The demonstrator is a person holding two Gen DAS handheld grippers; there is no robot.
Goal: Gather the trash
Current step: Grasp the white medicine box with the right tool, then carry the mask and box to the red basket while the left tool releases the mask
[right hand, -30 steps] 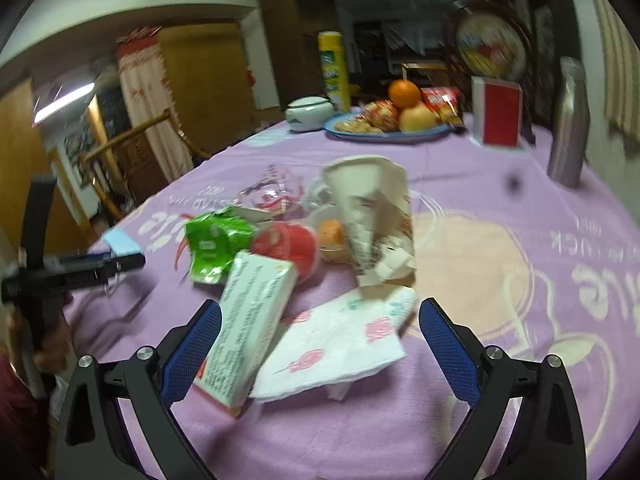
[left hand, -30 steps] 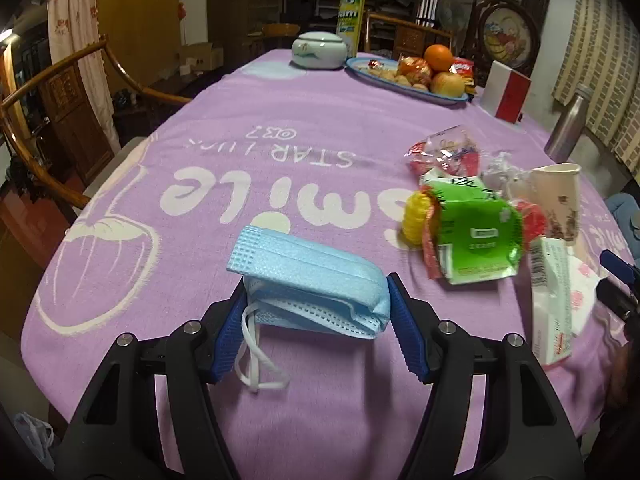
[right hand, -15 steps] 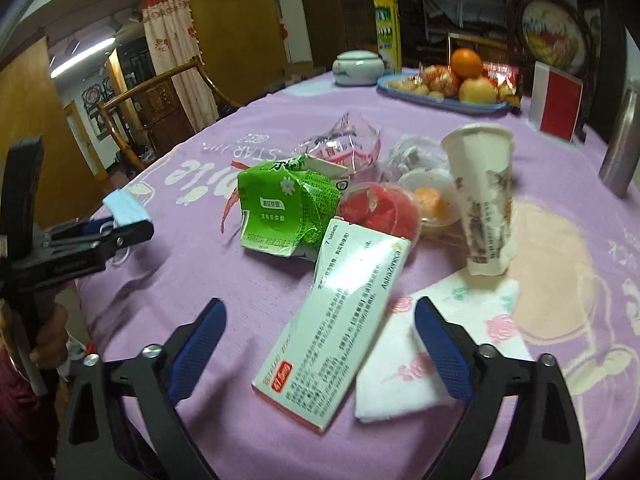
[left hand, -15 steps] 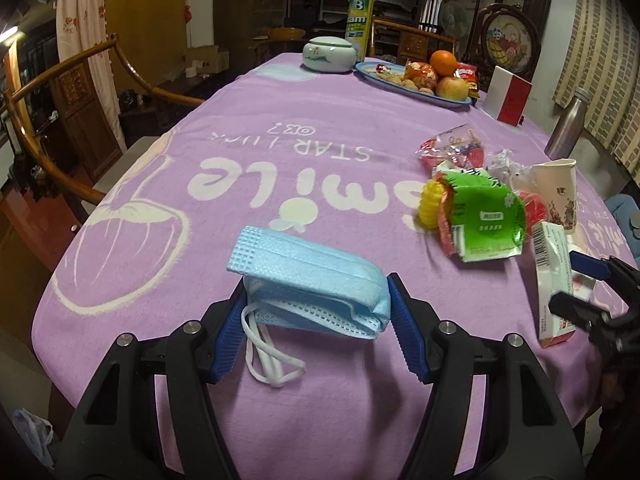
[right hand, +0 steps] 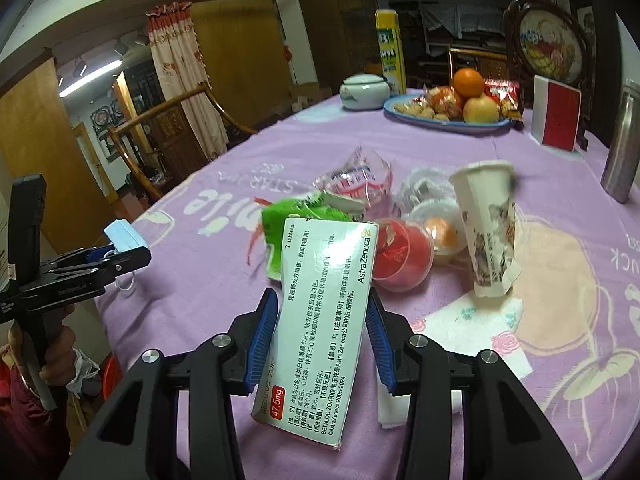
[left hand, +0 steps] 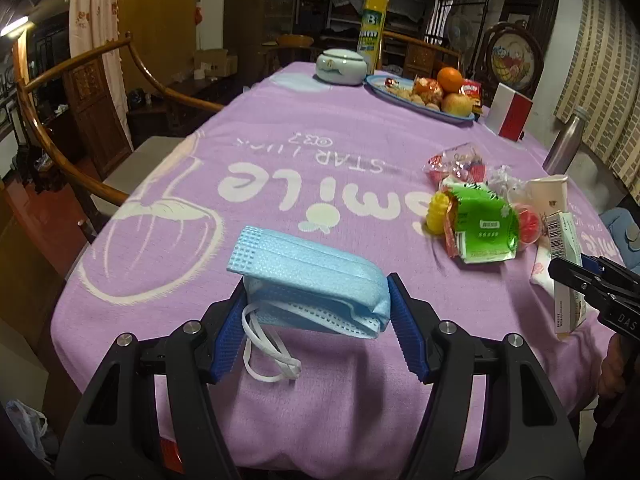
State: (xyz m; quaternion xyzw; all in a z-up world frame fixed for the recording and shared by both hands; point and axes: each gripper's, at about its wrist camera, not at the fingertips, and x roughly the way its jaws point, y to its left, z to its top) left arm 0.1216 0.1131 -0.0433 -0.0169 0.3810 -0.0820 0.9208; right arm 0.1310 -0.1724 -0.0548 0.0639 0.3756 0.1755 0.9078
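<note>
Trash pile (right hand: pixel 400 232) at frame centre on purple tablecloth (right hand: pixel 560 184). Medicine box (right hand: pixel 320 320) lower centre, between closing pads of right gripper (right hand: pixel 322 340), apparently lifted. Face mask (left hand: pixel 312 284) pinched in left gripper (left hand: pixel 316 328), lower centre. Advised: firm squeeze across box before carrying off.

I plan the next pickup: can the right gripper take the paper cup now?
Probably not: the right gripper has its jaws closing on the medicine box. The paper cup stands unobstructed beyond it.
</note>
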